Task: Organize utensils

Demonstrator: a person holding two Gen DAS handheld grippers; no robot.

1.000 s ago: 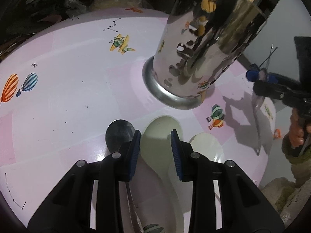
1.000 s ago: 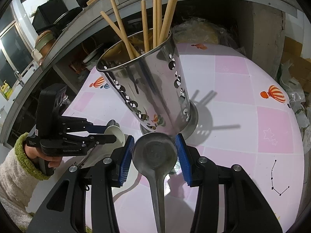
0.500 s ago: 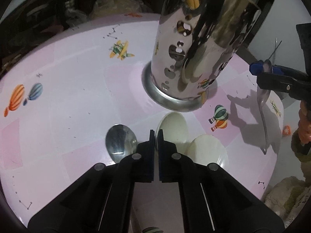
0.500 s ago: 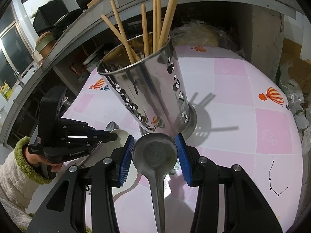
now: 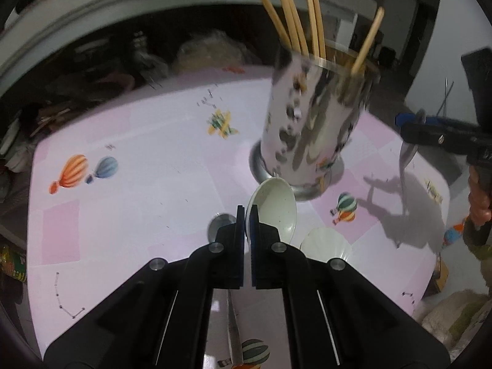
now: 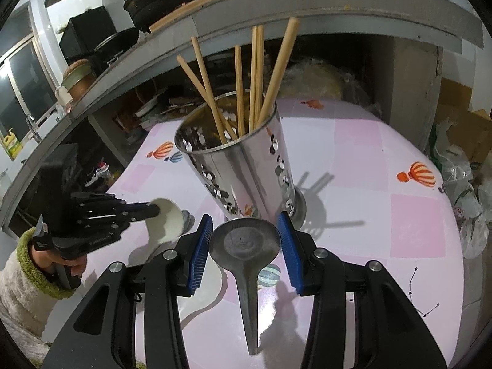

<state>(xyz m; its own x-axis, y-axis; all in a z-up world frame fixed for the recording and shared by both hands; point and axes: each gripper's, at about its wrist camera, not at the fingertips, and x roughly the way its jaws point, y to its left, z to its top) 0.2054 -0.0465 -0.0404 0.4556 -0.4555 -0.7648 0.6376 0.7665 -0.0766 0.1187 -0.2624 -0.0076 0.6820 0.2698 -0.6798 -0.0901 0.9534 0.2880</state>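
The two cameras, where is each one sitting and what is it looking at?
Left wrist: sits on the left gripper, looking down along its shut fingers at the white spoon they pinch; the other hand shows at right.
Right wrist: sits on the right gripper, looking down at the metal spoon between its fingers; a fuzzy sleeve shows at left.
Shared: the steel holder with chopsticks, and the pink tablecloth.

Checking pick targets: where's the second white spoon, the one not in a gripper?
Left wrist view: the second white spoon lies on the table, just right of the left gripper and in front of the metal utensil holder.
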